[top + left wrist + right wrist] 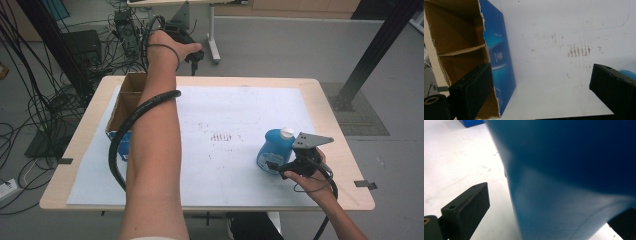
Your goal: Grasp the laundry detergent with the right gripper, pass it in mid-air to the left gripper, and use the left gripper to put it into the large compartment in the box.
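The right hand-held gripper (pixel 274 166) brackets the blue bottle (pixel 272 149), jaws spread, not pinching. The left hand-held gripper (pixel 541 87) hangs spread above the cardboard box (pixel 461 50).

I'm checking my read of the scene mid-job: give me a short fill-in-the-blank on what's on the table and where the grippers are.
1. The bottle has a blue body and a ____ cap.
2. The right gripper has the ____ between its open jaws.
3. The cardboard box stands at the table's ____ side in the high view.
4. The left gripper's jaws stand ____, with nothing between them.

Missing words: white; bottle; left; open
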